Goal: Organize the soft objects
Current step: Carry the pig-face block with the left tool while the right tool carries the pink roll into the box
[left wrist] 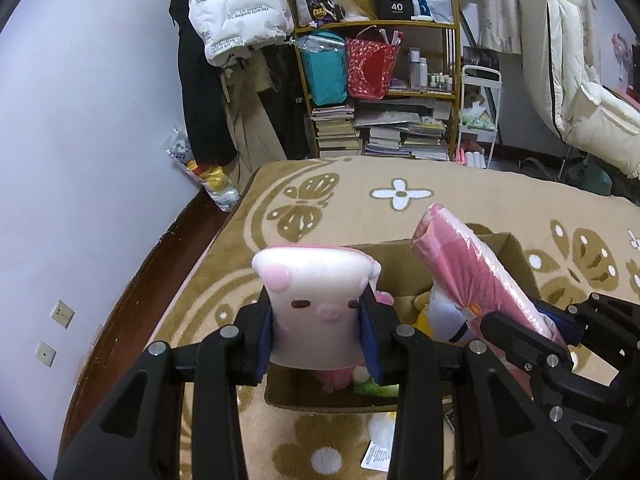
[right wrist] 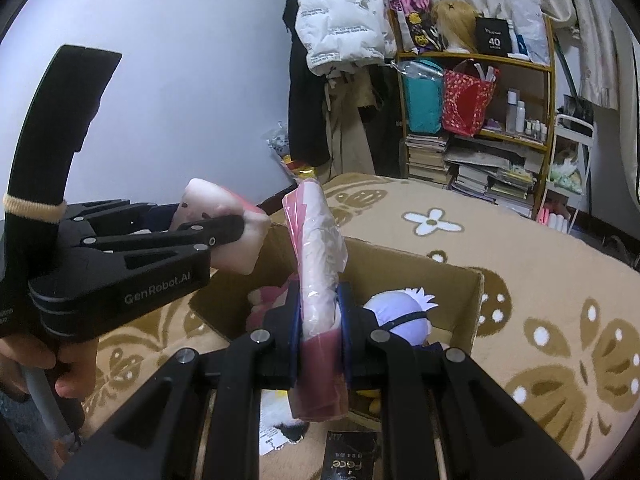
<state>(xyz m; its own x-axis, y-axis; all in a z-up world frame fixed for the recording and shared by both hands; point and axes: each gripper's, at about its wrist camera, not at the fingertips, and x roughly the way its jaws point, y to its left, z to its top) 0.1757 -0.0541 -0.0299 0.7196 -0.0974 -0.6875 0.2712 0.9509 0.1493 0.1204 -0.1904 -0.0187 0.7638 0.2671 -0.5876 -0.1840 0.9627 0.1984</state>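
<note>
While I am watching both cameras, my left gripper (left wrist: 318, 330) is clamping the pig-face toast plush (left wrist: 316, 300) above the cardboard box (left wrist: 516, 256), and my right gripper (right wrist: 320, 330) is squeezing the pink wrapped bundle (right wrist: 320, 248) over it; behind, the bookshelf (left wrist: 452, 64) is standing.

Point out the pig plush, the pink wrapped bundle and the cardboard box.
pig plush (left wrist: 316, 300), left wrist view, on its face.
pink wrapped bundle (right wrist: 320, 248), right wrist view, on its plastic-wrapped middle.
cardboard box (right wrist: 404, 268), right wrist view, on its far inner wall.
</note>
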